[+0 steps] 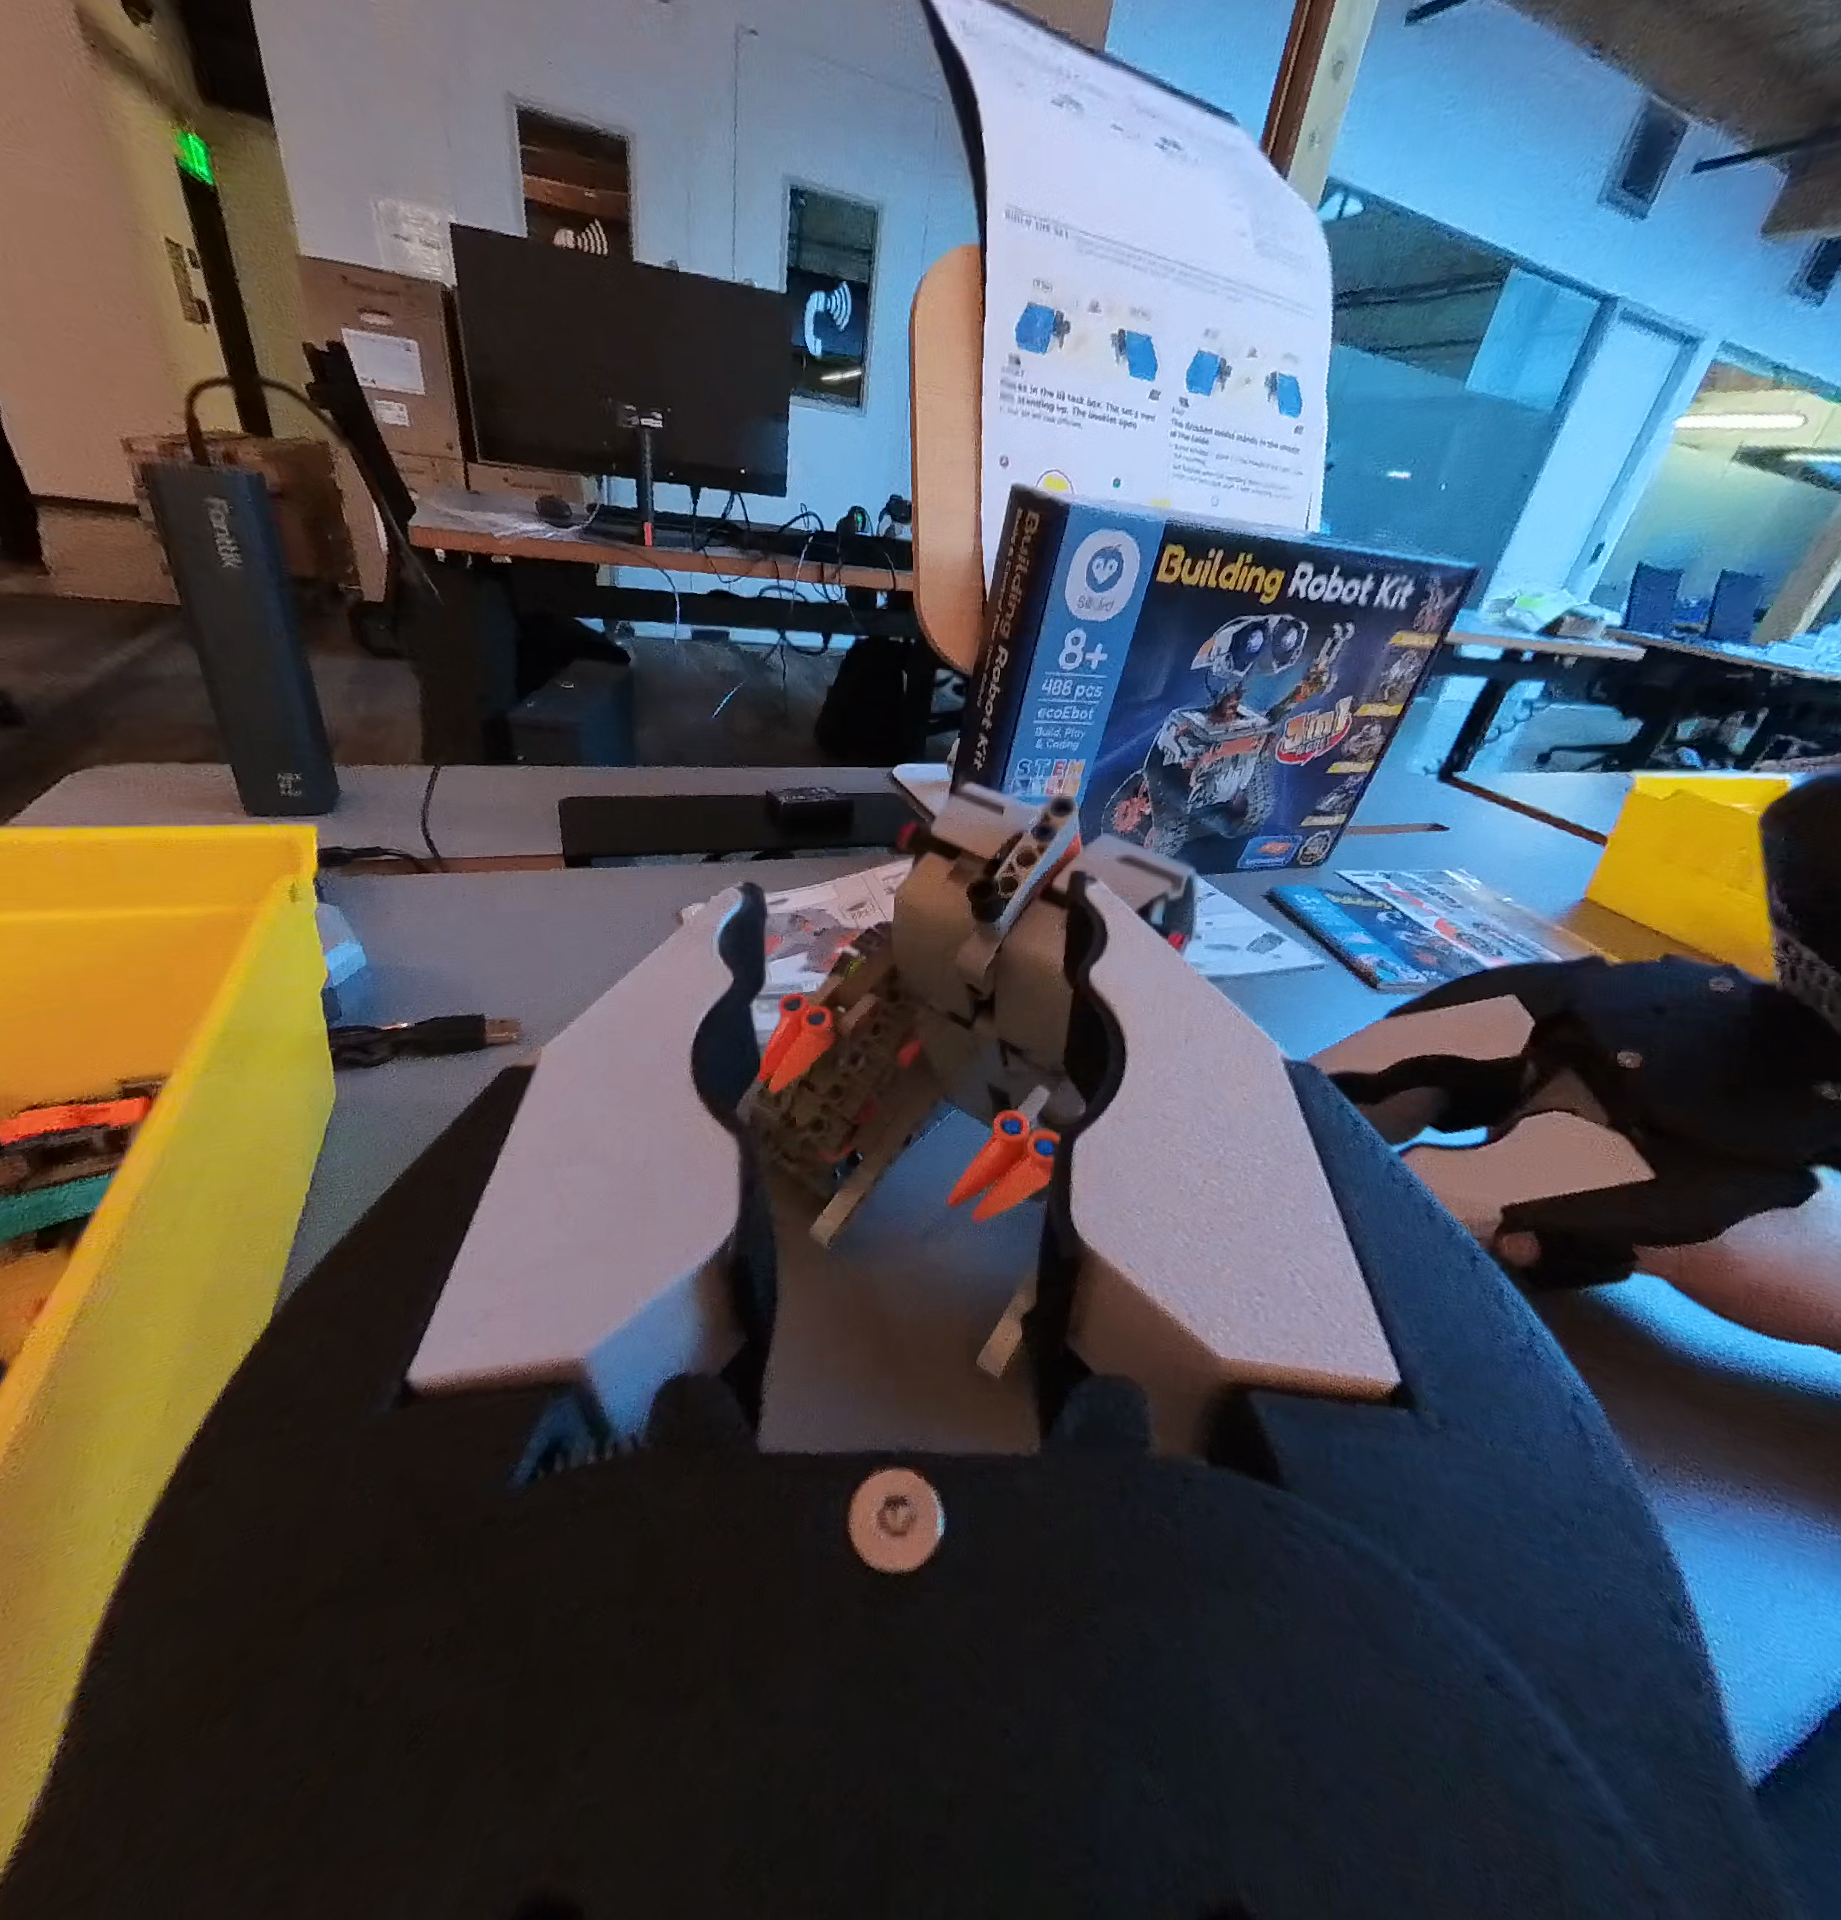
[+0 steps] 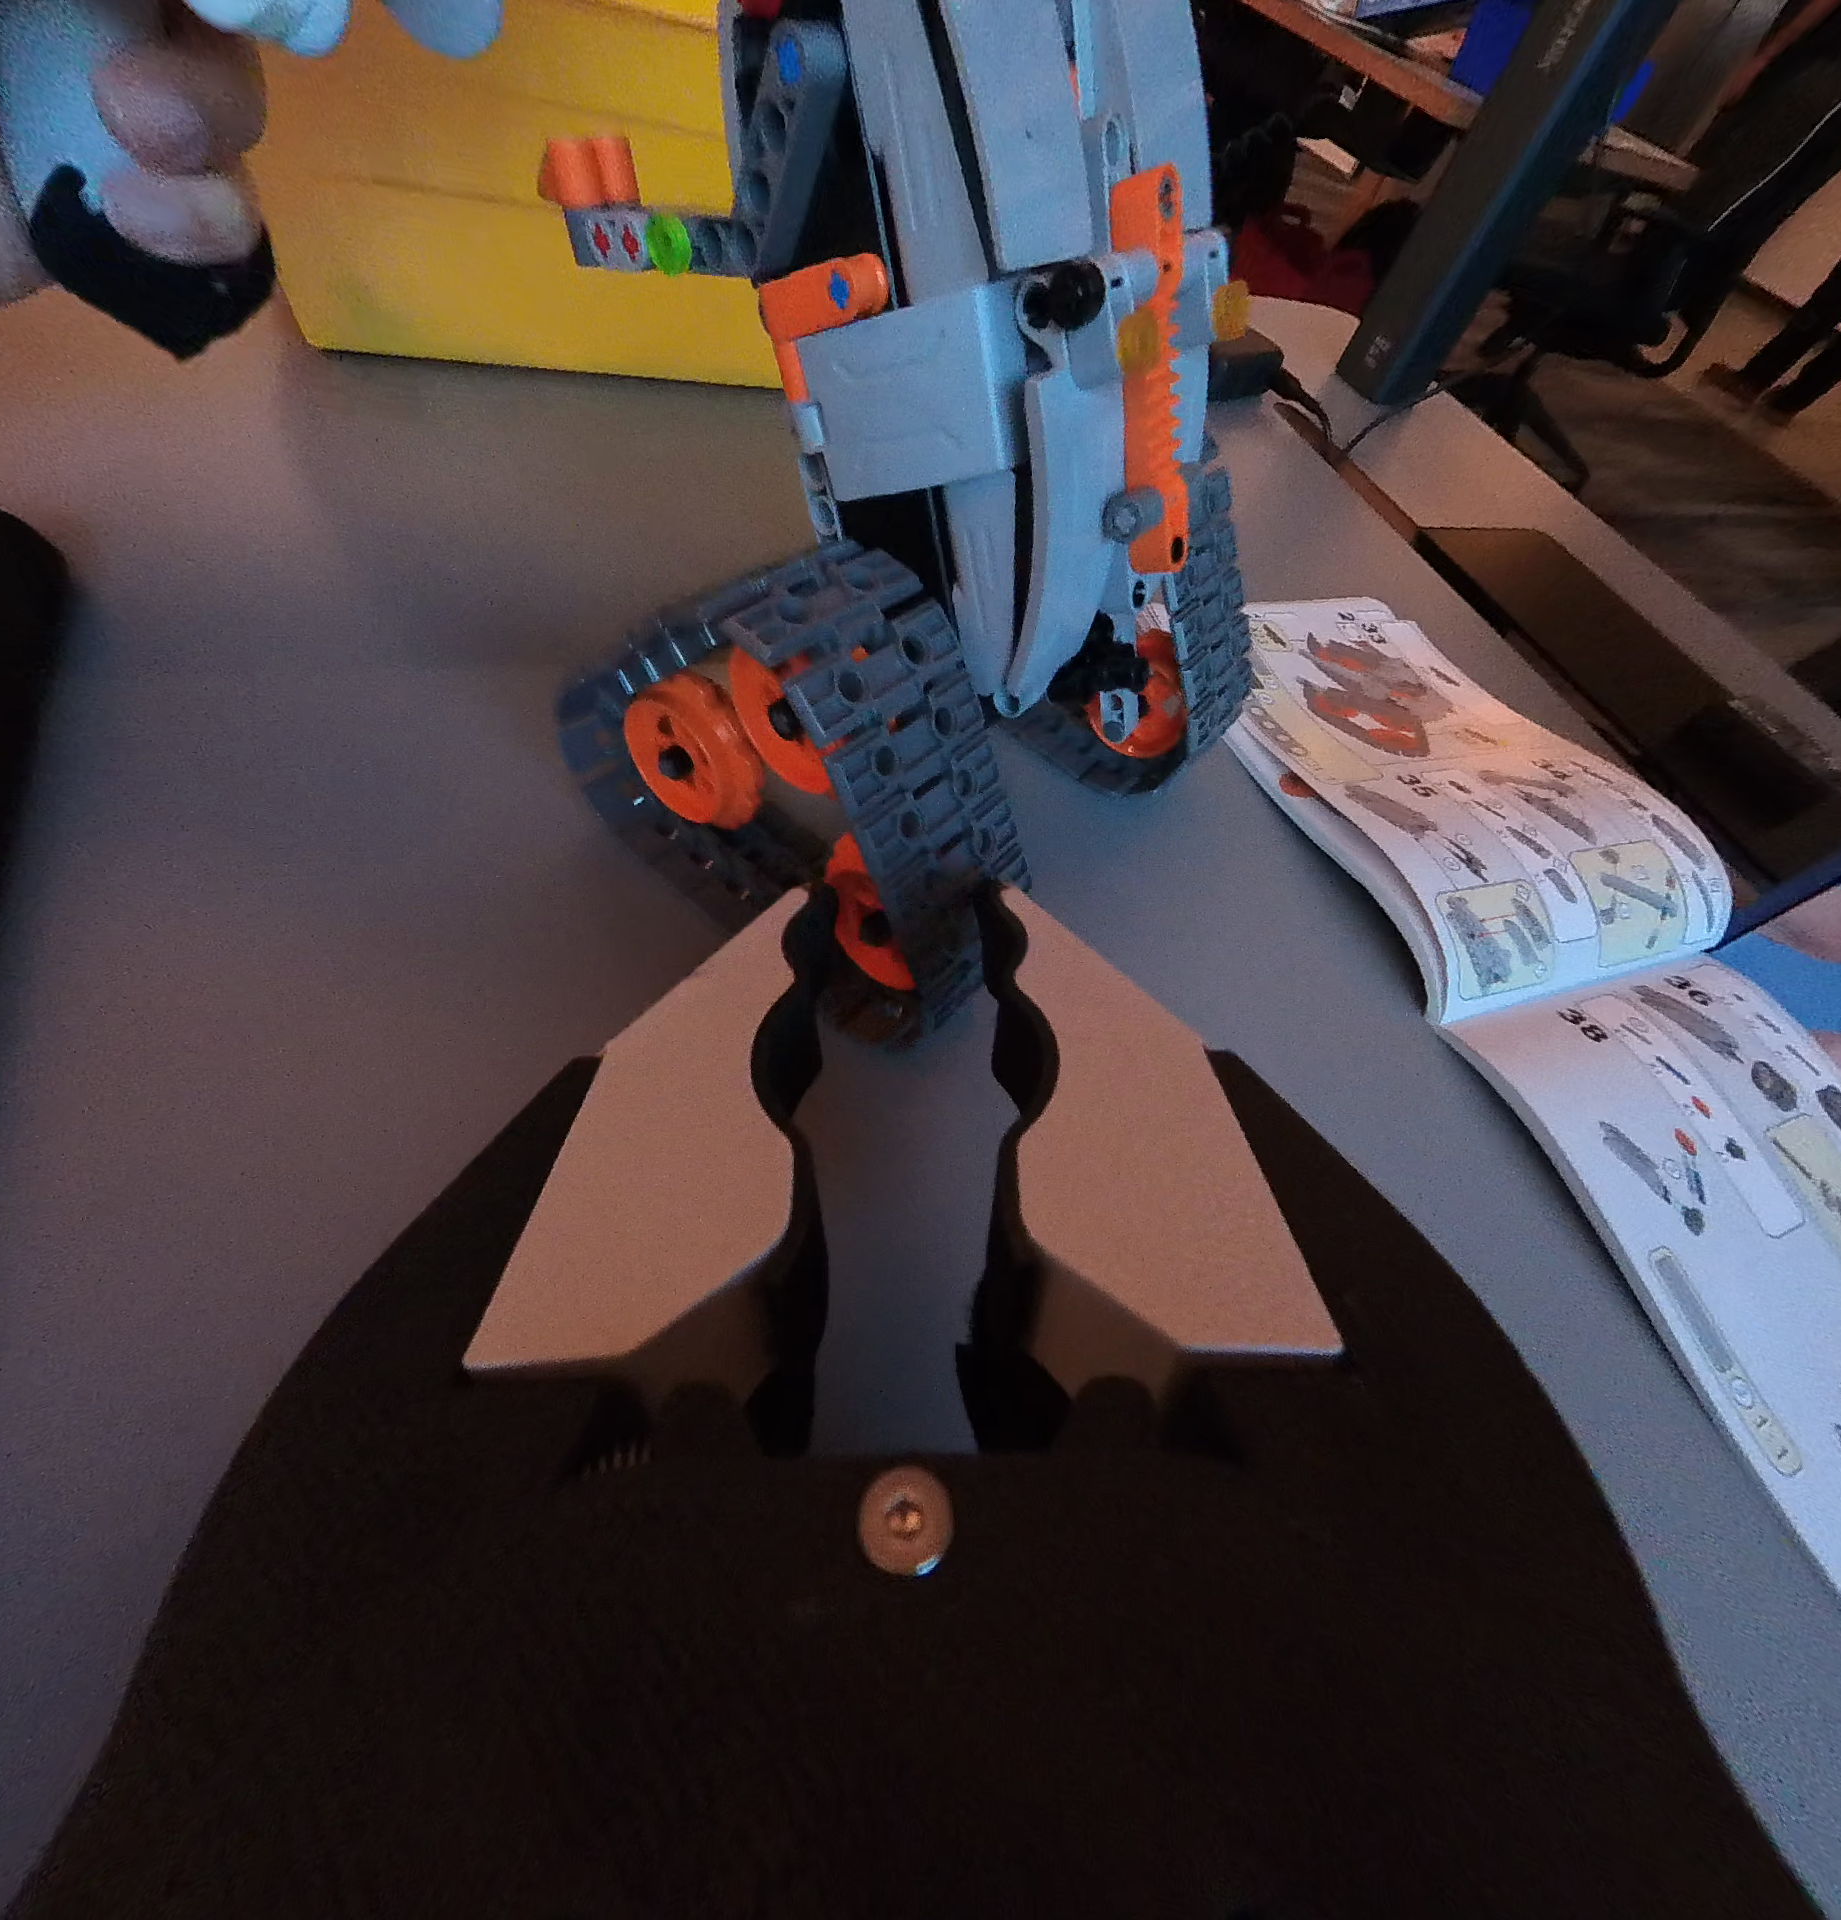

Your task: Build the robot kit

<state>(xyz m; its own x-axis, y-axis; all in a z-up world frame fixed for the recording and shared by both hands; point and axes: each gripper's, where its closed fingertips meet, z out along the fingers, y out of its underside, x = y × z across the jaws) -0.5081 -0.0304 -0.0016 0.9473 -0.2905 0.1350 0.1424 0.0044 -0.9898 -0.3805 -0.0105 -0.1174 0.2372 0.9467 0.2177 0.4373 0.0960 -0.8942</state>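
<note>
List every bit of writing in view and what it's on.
I won't copy the wording; these things bear it.
Blue toy kit box: large print and numbers, legible.
White sheet behind it: small print, blurred.
Dark tall box, left: light lettering down its side.
Green wall sign: blurred.
Open booklet: step numbers, legible.
Toy robot: no writing seen.

Model robot (image 2: 989, 436) on table (image 2: 324, 644); bin (image 2: 459, 208) behind, open booklet (image 2: 1518, 883) right
</note>
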